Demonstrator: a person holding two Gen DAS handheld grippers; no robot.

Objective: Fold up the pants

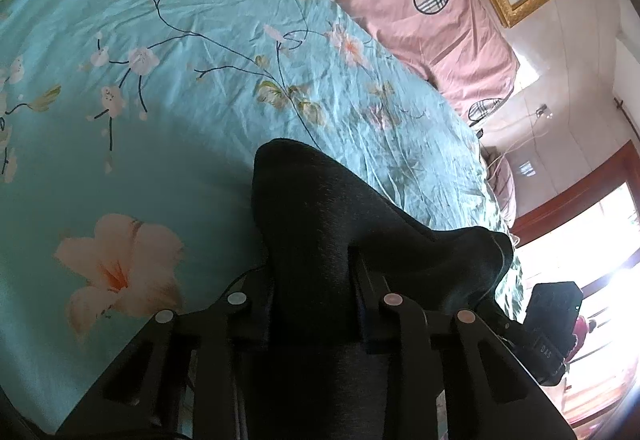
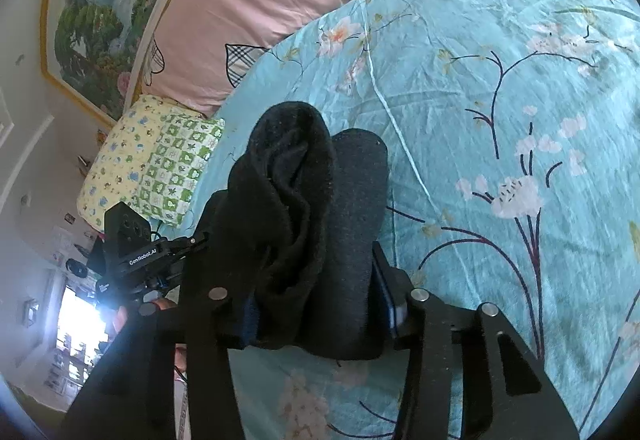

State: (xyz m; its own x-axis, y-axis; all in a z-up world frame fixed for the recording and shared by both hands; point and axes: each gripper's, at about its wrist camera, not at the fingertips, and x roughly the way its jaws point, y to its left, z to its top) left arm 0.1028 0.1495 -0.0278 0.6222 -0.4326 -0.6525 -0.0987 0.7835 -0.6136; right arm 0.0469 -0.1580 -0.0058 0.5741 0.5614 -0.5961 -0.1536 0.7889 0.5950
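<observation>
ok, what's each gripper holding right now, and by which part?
Both grip the black fabric pants: left gripper pinches a smooth fold; right gripper clamps a bunched, rolled edge. Which part of the pants cannot be told.

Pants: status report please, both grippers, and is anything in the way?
Left gripper shut on the black pants. Right gripper shut on bunched pants too. Floral bedsheet ahead, nothing blocking.

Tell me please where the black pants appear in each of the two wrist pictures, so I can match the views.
Left wrist view: the black pants rise from the bottom centre, between the left gripper fingers.
Right wrist view: the pants stand bunched at the centre, in the right gripper.
Shared landmark: the pink pillow with plaid hearts, beyond the turquoise flowered sheet.
</observation>
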